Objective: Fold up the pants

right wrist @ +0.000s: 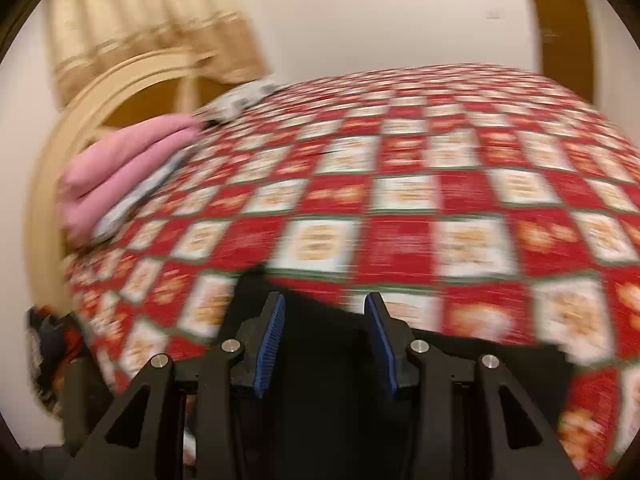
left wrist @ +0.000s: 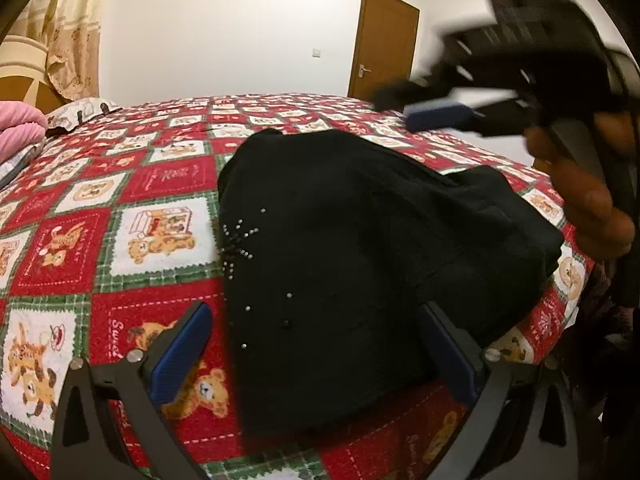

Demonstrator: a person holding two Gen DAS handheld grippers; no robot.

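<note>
Centrally, black pants [left wrist: 360,260] lie in a folded, rumpled heap on the bedspread [left wrist: 100,240], reaching toward the bed's near right edge; small silver studs dot the left side of the fabric. Left gripper [left wrist: 316,356]: fingers wide apart, straddling the near end of the heap, holding nothing. Right gripper [right wrist: 325,338]: fingers parted, nothing between the pads, raised above the pants' far right part; view blurred. Pink bedding [right wrist: 128,168] sits by the headboard [right wrist: 120,80].
</note>
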